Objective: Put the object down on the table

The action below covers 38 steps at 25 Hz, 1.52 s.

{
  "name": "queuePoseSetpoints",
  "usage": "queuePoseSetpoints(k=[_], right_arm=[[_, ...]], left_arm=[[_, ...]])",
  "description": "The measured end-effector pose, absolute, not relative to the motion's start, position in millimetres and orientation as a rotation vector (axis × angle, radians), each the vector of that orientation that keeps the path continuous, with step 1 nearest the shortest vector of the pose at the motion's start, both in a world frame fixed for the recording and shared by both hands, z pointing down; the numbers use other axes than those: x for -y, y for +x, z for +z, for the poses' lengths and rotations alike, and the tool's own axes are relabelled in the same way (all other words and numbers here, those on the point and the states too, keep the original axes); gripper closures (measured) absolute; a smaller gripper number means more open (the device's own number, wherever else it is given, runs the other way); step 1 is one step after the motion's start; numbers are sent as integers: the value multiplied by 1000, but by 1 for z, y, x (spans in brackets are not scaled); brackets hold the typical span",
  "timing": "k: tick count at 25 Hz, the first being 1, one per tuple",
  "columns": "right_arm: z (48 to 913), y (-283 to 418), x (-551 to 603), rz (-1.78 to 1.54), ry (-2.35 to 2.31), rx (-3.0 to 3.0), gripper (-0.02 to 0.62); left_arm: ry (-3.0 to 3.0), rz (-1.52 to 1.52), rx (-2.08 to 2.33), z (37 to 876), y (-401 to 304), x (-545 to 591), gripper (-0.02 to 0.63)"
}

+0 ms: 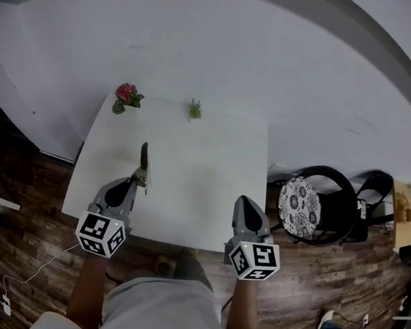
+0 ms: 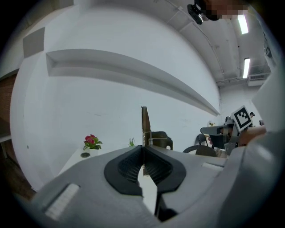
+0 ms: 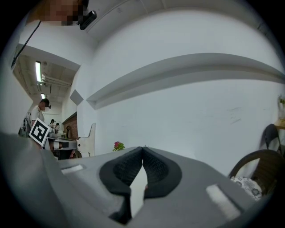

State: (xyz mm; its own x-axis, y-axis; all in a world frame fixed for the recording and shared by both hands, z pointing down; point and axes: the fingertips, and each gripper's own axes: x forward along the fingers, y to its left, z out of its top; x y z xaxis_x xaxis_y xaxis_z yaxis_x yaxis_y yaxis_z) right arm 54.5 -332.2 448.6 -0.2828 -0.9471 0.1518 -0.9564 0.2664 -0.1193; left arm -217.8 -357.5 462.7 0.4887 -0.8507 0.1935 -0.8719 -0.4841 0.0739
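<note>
Flower [image 1: 127, 96] on table's [image 1: 203, 189] far left corner, small plant [image 1: 195, 109] on its far edge, clip [image 1: 144, 162] over near left, chair [image 1: 311, 205] right of table.

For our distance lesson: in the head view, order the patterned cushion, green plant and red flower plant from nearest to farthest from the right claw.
1. Patterned cushion, just right of the right claw.
2. Green plant, far middle of the table.
3. Red flower plant, far-left corner.

White bench [image 1: 211, 183], two plants
At the far left corner a red-flowered plant [image 1: 127, 97]; along the far edge a small green plant [image 1: 195, 109].
</note>
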Motion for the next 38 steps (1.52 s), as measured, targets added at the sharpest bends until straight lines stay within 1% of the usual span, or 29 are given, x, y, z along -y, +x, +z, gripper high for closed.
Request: queuePoseSetpoints(k=[6,14,25,38], right_arm=[[453,55,338,302,1841,2471,592],[455,57,351,312,1824,2492,592],[466,70,376,343,1805,2500,592],[482,91,403,389,1796,2473,592]], left_arm=[[2633,351,1519,467,-208,362,594],[2715,674,1551,481,-195,377,594],[2783,1099,1502,516,-164,405,594],[2820,1582,1347,574,-133,439,594]])
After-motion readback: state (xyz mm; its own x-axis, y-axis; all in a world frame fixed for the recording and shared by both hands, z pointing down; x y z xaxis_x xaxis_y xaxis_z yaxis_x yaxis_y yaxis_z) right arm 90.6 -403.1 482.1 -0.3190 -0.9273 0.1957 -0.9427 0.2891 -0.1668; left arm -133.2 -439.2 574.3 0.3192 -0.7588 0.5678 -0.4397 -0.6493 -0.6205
